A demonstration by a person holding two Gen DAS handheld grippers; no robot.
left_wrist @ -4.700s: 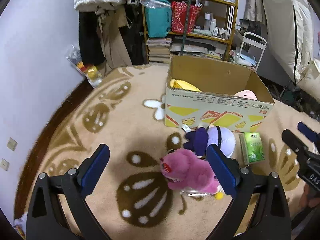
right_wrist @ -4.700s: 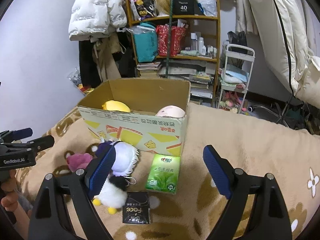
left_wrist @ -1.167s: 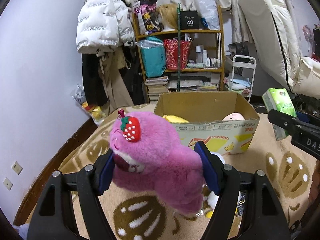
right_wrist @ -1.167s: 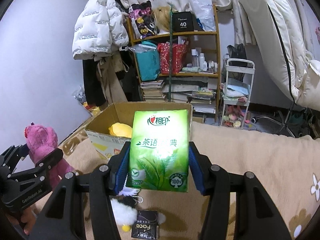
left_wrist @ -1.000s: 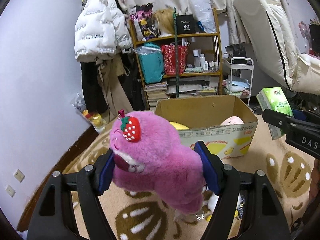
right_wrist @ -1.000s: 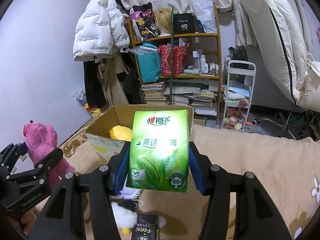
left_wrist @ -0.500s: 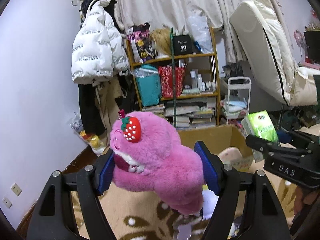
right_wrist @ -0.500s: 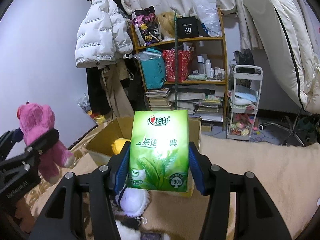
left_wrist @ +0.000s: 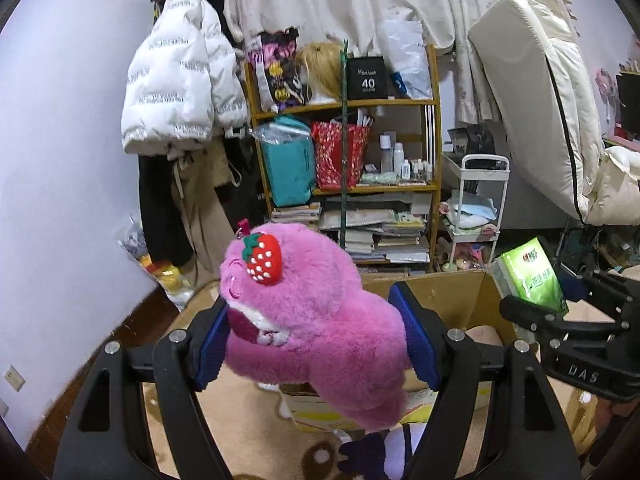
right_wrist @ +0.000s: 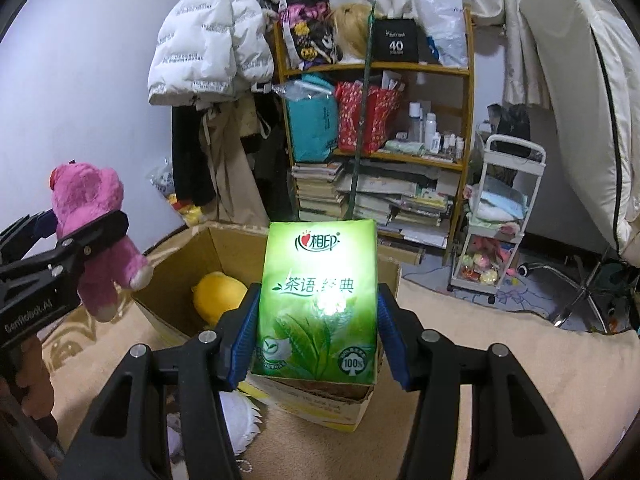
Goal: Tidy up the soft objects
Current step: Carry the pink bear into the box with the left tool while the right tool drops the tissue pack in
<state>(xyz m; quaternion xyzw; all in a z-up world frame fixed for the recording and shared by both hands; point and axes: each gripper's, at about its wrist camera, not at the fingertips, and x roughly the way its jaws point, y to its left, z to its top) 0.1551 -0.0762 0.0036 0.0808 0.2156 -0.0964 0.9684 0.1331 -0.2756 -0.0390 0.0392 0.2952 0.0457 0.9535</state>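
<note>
Both raised level, left tongs (left_wrist: pixel 316 336) and right tongs (right_wrist: pixel 316 332) are each clamped on a load

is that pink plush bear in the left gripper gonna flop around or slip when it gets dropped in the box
The pink plush bear looks soft: the left gripper presses into its fur, so it likely squashes. Its legs dangle below the fingers in the right wrist view, so expect flopping. Fuzzy fur against the blue pads probably resists slipping, and it should land gently in the cardboard box.
</note>
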